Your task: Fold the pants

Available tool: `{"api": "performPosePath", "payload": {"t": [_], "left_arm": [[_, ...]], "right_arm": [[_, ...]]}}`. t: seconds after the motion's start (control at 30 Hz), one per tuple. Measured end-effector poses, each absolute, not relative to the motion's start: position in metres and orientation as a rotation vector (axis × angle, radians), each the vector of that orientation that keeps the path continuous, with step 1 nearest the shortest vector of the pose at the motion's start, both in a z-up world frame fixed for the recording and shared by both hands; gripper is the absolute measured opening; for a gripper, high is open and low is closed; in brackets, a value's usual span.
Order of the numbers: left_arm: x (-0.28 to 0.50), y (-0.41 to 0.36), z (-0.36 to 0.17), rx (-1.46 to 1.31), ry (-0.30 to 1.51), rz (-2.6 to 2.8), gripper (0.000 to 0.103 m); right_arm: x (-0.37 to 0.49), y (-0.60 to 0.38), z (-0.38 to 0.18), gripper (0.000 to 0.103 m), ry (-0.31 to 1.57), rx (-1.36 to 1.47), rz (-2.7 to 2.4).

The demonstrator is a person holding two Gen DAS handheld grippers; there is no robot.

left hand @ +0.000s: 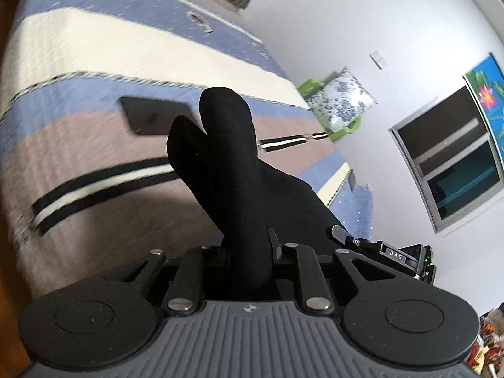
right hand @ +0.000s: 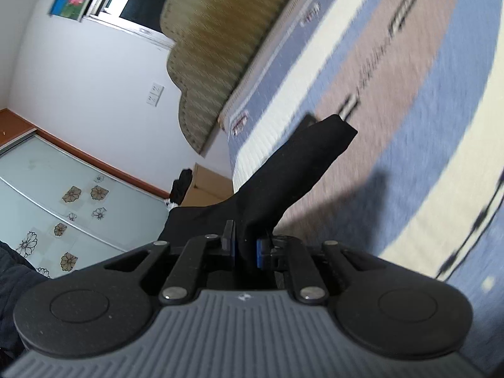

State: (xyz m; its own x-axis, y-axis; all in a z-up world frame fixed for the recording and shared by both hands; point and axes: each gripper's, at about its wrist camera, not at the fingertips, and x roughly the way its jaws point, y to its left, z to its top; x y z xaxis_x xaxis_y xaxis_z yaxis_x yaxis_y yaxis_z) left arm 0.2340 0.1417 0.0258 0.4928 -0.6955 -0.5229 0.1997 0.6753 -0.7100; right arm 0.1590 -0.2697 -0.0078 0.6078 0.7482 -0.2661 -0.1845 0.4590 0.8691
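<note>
The black pants (left hand: 233, 157) are lifted off the striped bed quilt (left hand: 94, 47), bunched into thick folds that rise away from my left gripper (left hand: 249, 252). That gripper is shut on the black cloth, which fills the gap between its fingers. In the right wrist view a corner of the same pants (right hand: 302, 163) sticks up over the quilt (right hand: 409, 126). My right gripper (right hand: 247, 242) is shut on it, with its blue pads (right hand: 260, 252) pressed against the fabric. More cloth hangs down to the left of that grip. A black gripper part (left hand: 378, 247) shows to the right of the pants.
A dark flat device (left hand: 154, 115) lies on the quilt beyond the pants. A green chair with a floral cushion (left hand: 340, 104) stands past the bed by the white wall. A padded headboard (right hand: 214, 47), a cardboard box (right hand: 208, 186) and a glass wardrobe door (right hand: 63, 189) lie to the left.
</note>
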Motion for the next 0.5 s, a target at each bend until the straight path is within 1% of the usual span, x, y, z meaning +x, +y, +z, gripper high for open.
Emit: {"api": "performPosePath", "payload": {"t": [0.33,0.5], "left_arm": [[0.286,0.049,0.048,-0.547,0.887,-0.627,0.018],[0.312,-0.001,0.047,-0.482,0.894,-0.614,0.018]], "right_arm": [[0.177,-0.345,0.047,0.013,0.614,0.785,0.547],[0.194,-0.386,0.058,0.012,0.592,0.746,0.47]]}}
